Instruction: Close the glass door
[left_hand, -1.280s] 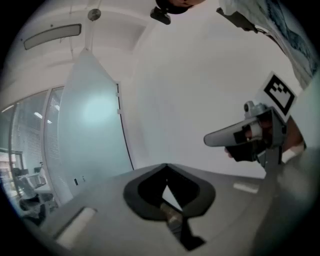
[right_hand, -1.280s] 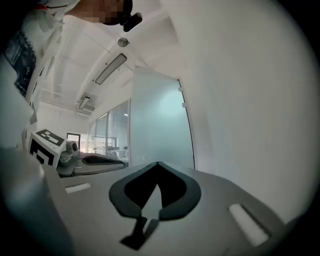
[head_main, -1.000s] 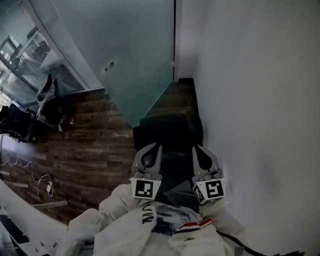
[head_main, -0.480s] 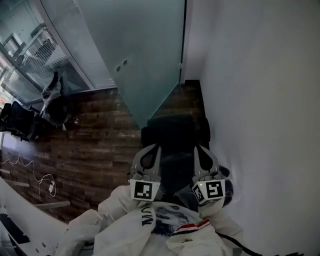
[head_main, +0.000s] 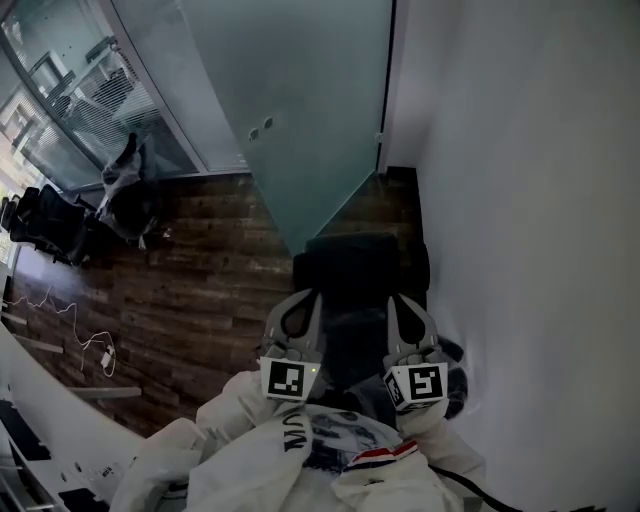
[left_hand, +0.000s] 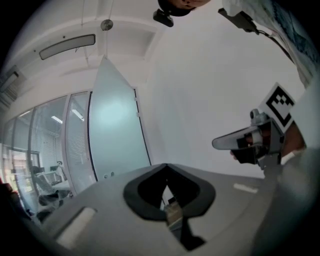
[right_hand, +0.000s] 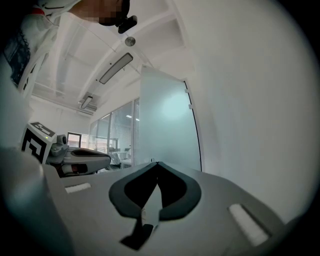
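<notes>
My left gripper (head_main: 304, 294) and right gripper (head_main: 396, 298), both clenched empty, face the open glass door (head_main: 320, 110), its top cut off, white wall (head_main: 530, 200) alongside.

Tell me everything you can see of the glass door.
The glass door is a tall frosted panel, pale blue-green. Two small round fittings sit near its free edge; hinges hold its other edge by the white wall. It stands swung open over the wooden floor. Nothing touches it.

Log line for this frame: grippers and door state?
phase: pre-contact | left gripper: shut, empty | right gripper: shut, empty | glass door: open, ahead, untouched
</notes>
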